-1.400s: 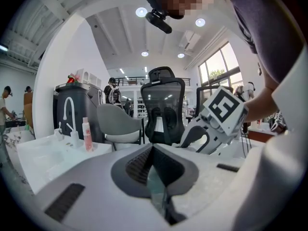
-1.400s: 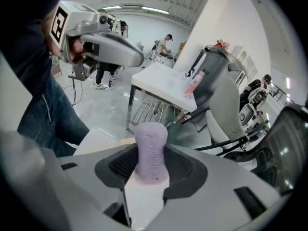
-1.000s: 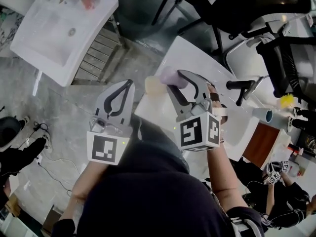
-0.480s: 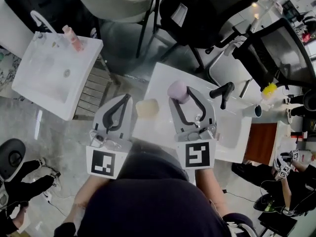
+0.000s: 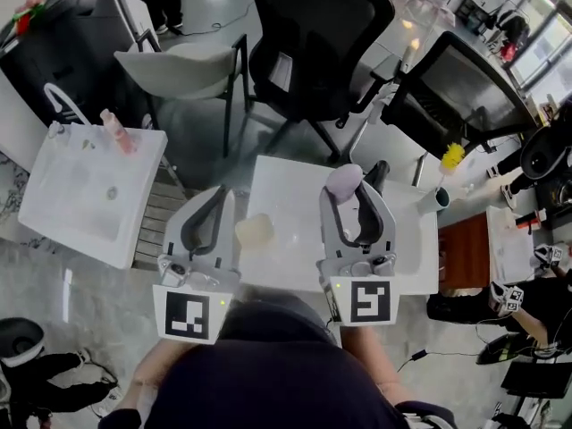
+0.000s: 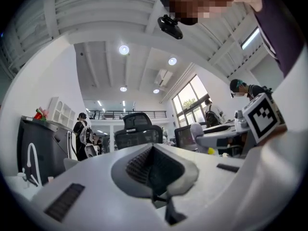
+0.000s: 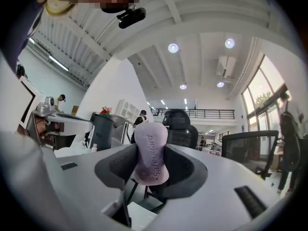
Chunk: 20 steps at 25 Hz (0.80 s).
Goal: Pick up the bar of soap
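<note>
Your right gripper (image 5: 354, 195) covers the lower end of the soap (image 5: 343, 177) in the head view. The pale lump (image 5: 254, 231) at its 9 o'clock is too blurred to identify. At 6 o'clock, your torso (image 5: 268, 378) covers much of both forearms (image 5: 150, 369).

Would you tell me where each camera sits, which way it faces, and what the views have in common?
Head view: on the person's head, facing steeply down at the white sink; torso, forearms and both grippers show.
Left gripper view: on the left gripper, facing upward across the room; its shut, empty jaws show.
Right gripper view: on the right gripper, facing likewise; its jaws clamp the purple soap.
Shared: the soap appears in the head and right gripper views; the black office chair in all three.
</note>
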Motion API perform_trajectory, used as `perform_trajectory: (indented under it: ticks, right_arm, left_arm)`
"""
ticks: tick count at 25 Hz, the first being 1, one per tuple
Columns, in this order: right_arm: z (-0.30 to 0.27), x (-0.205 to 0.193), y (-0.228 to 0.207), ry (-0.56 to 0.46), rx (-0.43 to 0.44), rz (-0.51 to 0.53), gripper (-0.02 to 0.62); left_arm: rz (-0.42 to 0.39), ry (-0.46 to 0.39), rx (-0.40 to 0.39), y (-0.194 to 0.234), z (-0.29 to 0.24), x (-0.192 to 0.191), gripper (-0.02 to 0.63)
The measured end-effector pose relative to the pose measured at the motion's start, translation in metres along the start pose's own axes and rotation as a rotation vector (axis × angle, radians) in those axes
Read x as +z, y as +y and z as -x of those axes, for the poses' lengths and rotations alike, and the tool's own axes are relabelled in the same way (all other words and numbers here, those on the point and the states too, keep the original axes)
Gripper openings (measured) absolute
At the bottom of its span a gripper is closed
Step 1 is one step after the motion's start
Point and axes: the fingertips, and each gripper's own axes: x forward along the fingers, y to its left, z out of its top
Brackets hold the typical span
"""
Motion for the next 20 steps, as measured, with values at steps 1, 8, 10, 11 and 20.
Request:
perform_trajectory:
  ticks: [1, 8, 10, 11, 20]
  right_arm:
    - [0.003, 0.006, -0.004, -0.025, -0.023, -0.007, 0.192]
    - [0.026, 0.021, -0.011, -0.075, -0.113, -0.019, 0.192]
    - [0.032, 0.022, -0.008, -0.077, -0.126, 0.001, 0.192]
    - [0.034, 0.023, -0.007, -0.077, -0.131, 0.009, 0.192]
    - [0.040, 0.028, 0.005, -0.075, -0.139, 0.022, 0.192]
  left_arm:
    - [-0.001, -0.010, -0.007, -0.001, -0.001, 0.005, 0.000]
    - [0.014, -0.036, -0.030, -0.004, 0.009, 0.015, 0.000]
    - [0.026, -0.032, -0.027, -0.001, 0.011, 0.011, 0.000]
    - [0.032, -0.030, -0.028, -0.001, 0.012, 0.011, 0.000]
    - [0.038, -0.020, -0.043, 0.008, 0.020, 0.009, 0.000]
